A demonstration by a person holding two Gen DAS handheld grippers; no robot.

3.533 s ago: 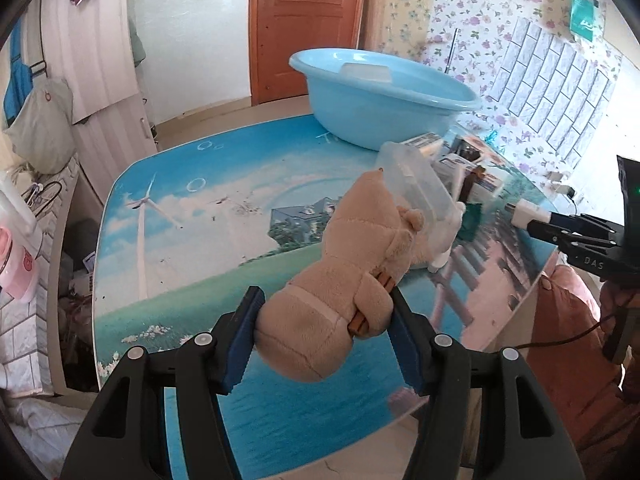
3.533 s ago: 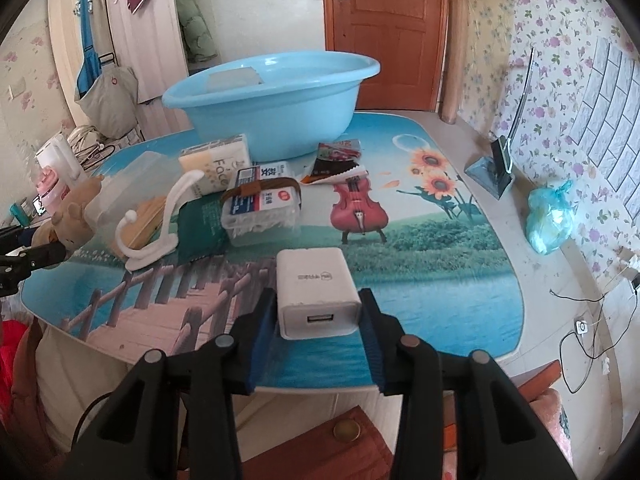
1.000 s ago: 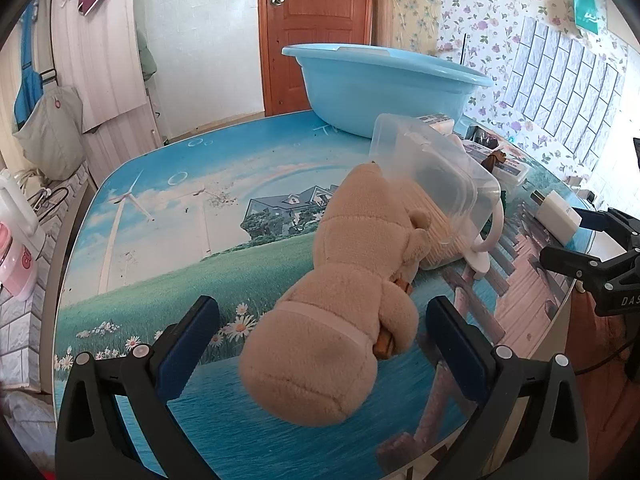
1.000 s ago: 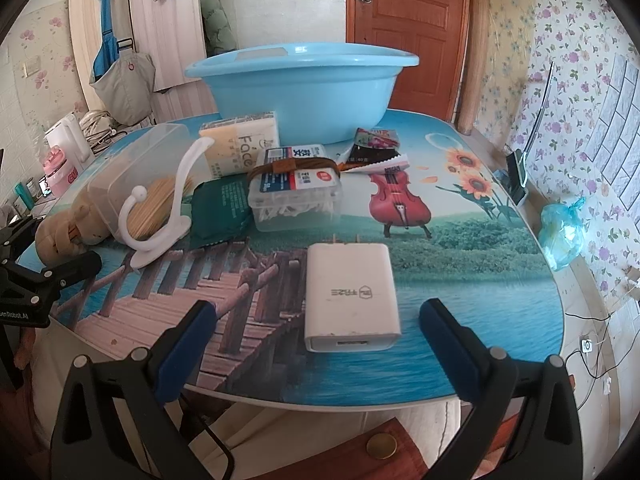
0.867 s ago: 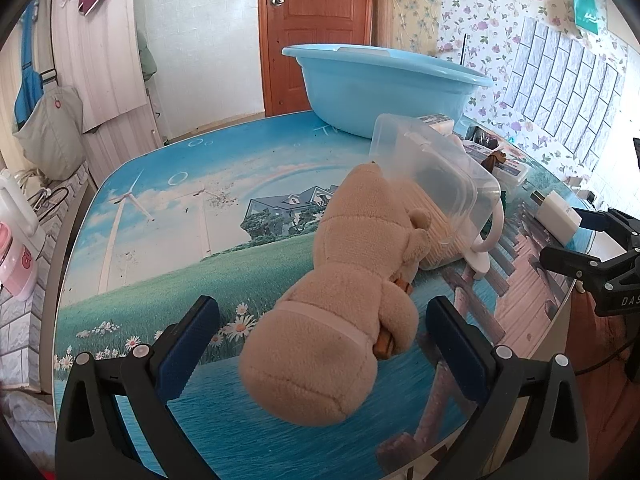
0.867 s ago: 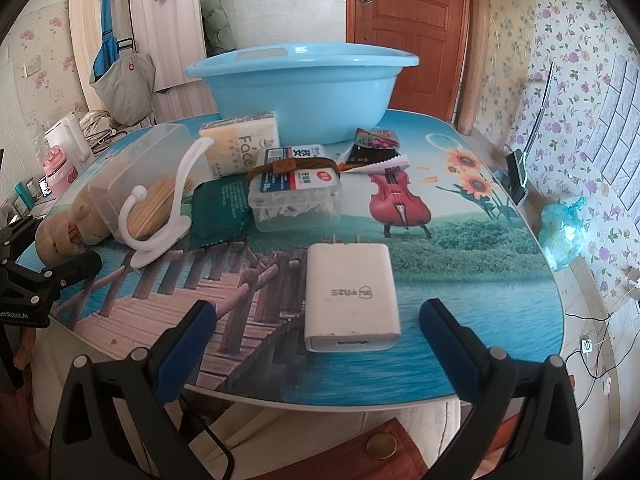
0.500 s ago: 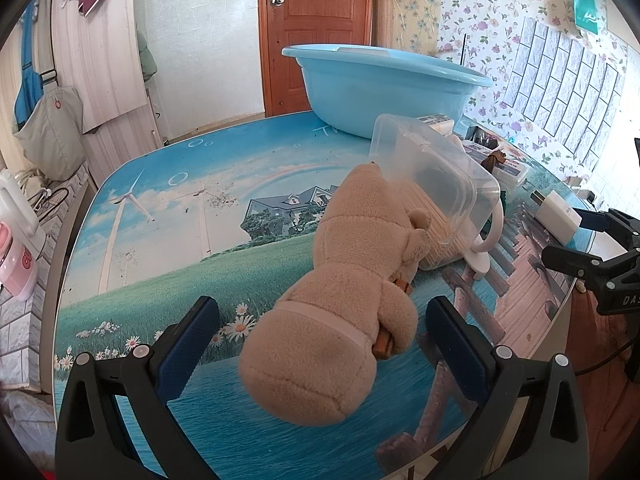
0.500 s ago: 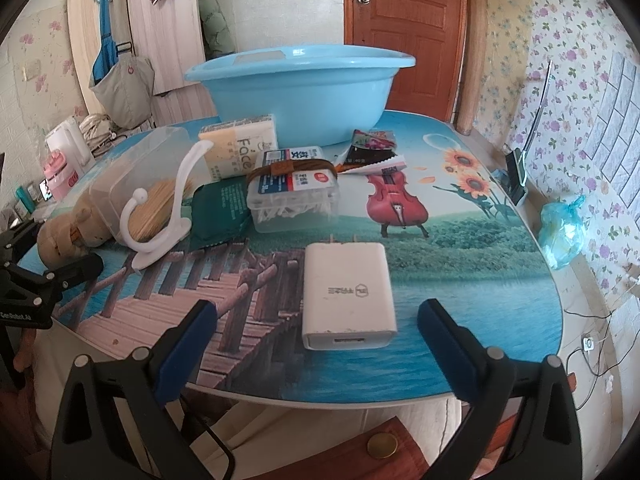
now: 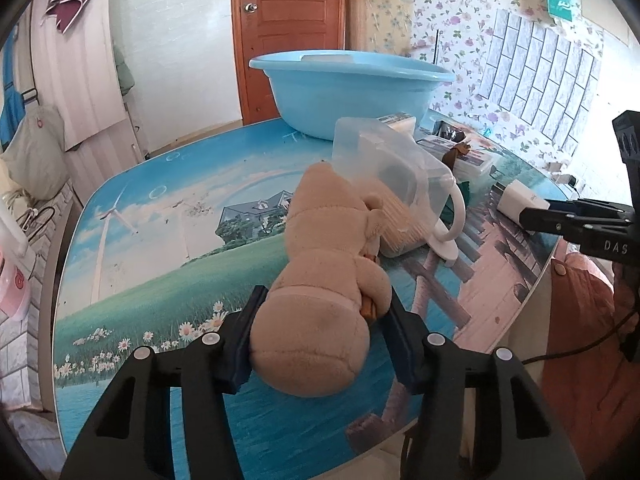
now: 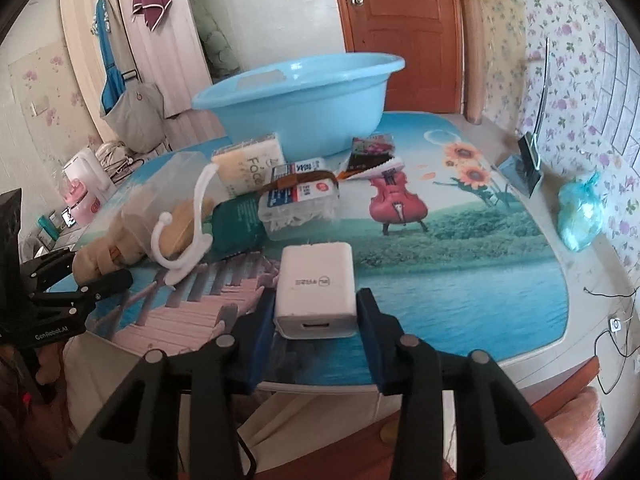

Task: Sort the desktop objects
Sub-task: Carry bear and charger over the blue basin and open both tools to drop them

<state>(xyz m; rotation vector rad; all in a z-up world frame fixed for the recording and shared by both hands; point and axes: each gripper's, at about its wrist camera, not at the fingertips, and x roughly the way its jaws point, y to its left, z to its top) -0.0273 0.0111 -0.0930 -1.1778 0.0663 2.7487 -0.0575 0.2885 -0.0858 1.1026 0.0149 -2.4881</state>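
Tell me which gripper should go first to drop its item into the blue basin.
Right, probably. The right gripper is shut on the white charger, with a fairly open path toward the blue basin. The left gripper grips the plush toy, whose head rests against the clear plastic box standing between it and the basin.

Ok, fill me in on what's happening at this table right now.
A person is sorting clutter with two handheld grippers. The left gripper has its jaws closed on the rear of a tan plush toy, which leans against a clear plastic container. The right gripper is shut on a white USB charger near the table edge. A light blue basin sits at the back, beyond the remaining items.
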